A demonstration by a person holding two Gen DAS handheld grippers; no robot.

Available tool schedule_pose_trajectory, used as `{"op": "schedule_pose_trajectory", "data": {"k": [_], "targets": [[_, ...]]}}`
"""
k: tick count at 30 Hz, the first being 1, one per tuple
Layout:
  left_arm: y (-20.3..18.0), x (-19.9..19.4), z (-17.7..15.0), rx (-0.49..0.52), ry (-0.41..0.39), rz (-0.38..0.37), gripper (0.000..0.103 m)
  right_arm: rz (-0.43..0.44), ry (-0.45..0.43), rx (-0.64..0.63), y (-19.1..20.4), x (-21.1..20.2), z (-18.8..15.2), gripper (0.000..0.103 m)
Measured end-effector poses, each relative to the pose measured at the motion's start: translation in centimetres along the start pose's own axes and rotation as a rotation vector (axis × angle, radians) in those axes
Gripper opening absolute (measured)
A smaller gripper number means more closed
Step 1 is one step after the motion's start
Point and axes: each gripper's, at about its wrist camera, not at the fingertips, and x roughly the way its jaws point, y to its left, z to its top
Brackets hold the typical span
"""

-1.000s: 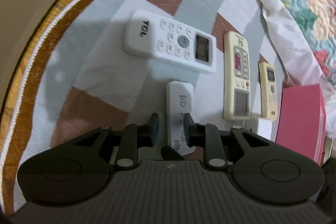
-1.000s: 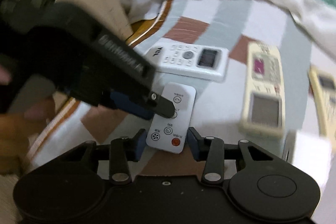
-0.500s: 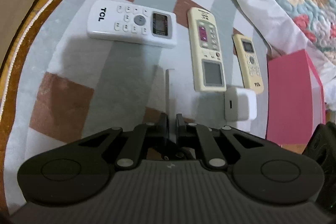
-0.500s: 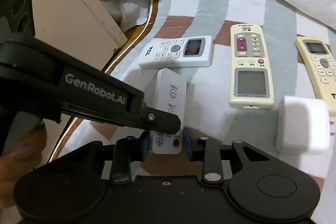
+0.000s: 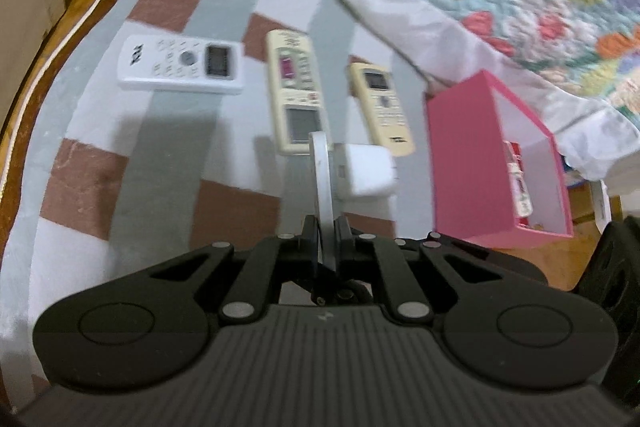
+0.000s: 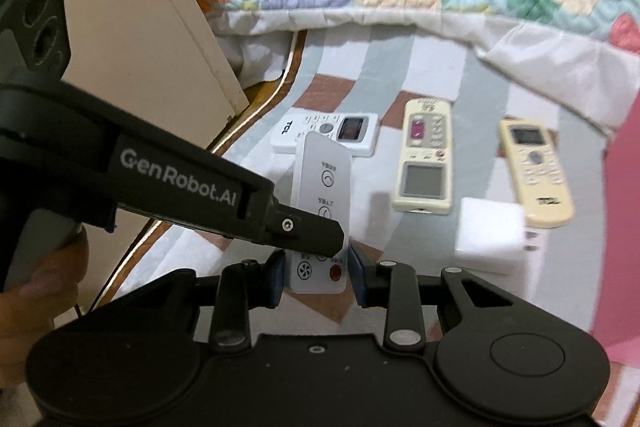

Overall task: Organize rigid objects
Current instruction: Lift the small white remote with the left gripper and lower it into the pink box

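Small white remote (image 6: 322,211) was flat on cloth 1 s ago; now lifted off, held edge-on. Left gripper (image 5: 326,235) went from open astride it to clamped on its faces. Right gripper (image 6: 316,273) now brackets its lower end.

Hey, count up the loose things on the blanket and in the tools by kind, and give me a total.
Remote controls: 4 (white TCL remote, big cream remote, small cream remote, slim white remote held in the tools)
White charger block: 1
Pink box: 1
Total: 6
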Motion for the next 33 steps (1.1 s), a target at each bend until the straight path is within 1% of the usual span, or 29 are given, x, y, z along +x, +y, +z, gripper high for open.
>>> {"op": "schedule_pose_trajectory", "data": {"k": [5, 10, 16, 22, 27, 30, 33], "targets": [[-2.7, -1.8, -1.4, 0.051, -0.038, -0.022, 0.007, -0.04, -0.012, -0.033, 0.2, -3.6, -0.3, 0.037], [-5.3, -3.2, -2.2, 0.106, -0.051, -0.033, 0.007, -0.069, -0.028, -0.046, 0.4, -6.2, -0.5, 0.037], [-7.1, -4.5, -2.5, 0.12, -0.047, -0.052, 0.007, -0.098, -0.039, -0.072, 0.7, -8.6, -0.5, 0.037], [-10.4, -5.7, -1.9, 0.18, -0.028, -0.049, 0.008, -0.116, -0.075, -0.052, 0.2, -11.4, -0.3, 0.037], [-14.6, -5.3, -1.5, 0.265, -0.01, -0.043, 0.008, -0.155, -0.104, -0.021, -1.5, -13.9, -0.5, 0.037], [-17.4, -4.1, -1.2, 0.305, 0.012, -0.059, 0.008, -0.19, -0.111, 0.004, -3.2, -15.4, -0.8, 0.037], [-19.8, -2.7, -1.0, 0.346, 0.032, -0.073, 0.008, -0.207, -0.12, 0.058, -5.3, -16.6, -1.3, 0.037]]}}
